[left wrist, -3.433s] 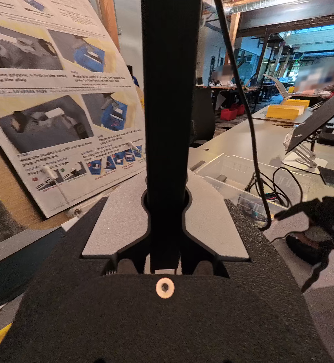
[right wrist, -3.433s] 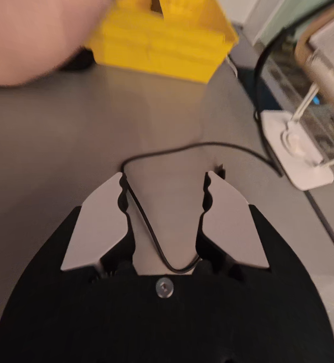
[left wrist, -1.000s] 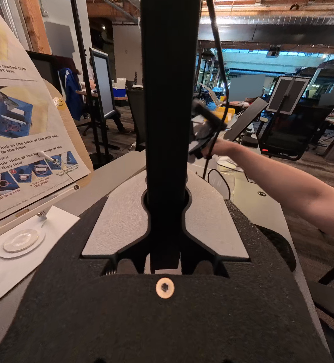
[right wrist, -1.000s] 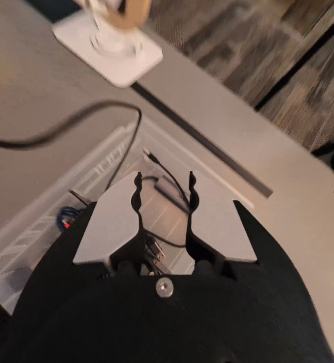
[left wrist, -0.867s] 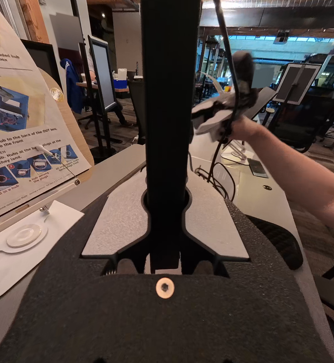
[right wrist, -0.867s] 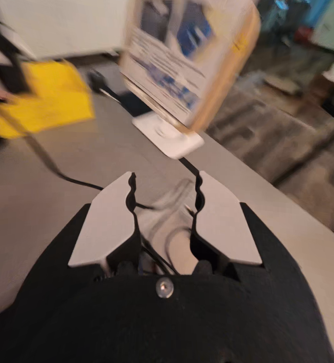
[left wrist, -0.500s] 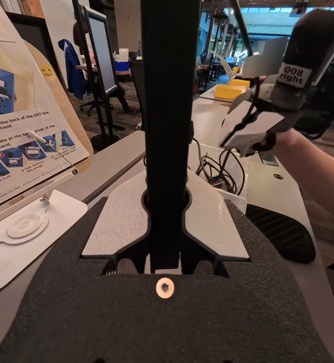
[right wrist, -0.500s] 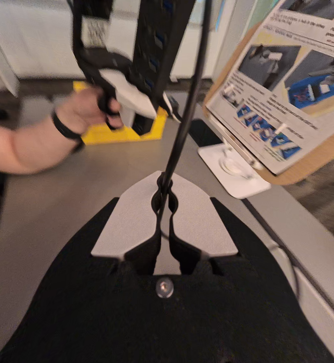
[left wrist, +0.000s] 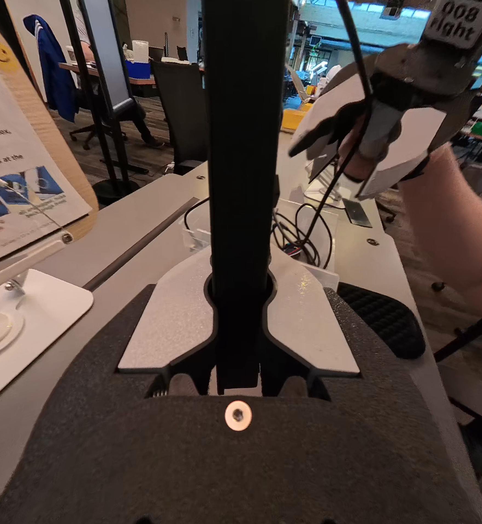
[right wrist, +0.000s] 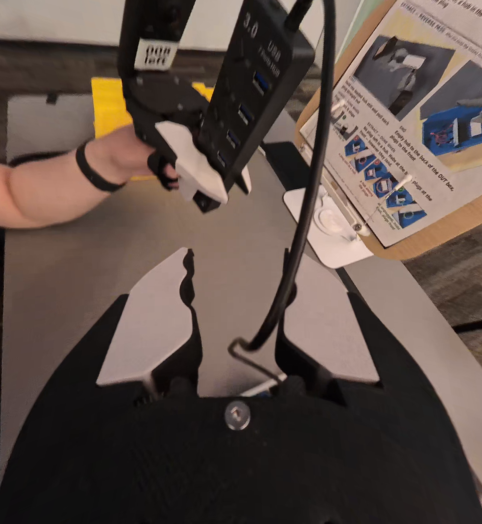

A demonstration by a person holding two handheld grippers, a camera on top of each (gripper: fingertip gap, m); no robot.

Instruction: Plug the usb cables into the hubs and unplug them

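1. the left gripper point(left wrist: 239, 286) is clamping the black usb hub point(left wrist: 242, 141) between its fingers, closed tight against the hub's lower end; the hub is standing upright above the grey desk point(left wrist: 137, 226).
2. the right gripper point(right wrist: 238, 283) is hanging in the air with its fingers spread wide apart, gripping nothing.
3. the hub's black cable point(right wrist: 307, 184) is running down from the hub's top and passing between the spread fingers, lying against the inner edge of the right-hand one.
4. a clear bin point(left wrist: 323, 276) of loose cables is sitting on the desk behind the hub.
5. an instruction board point(right wrist: 421, 122) is leaning on a white stand point(right wrist: 336, 241).
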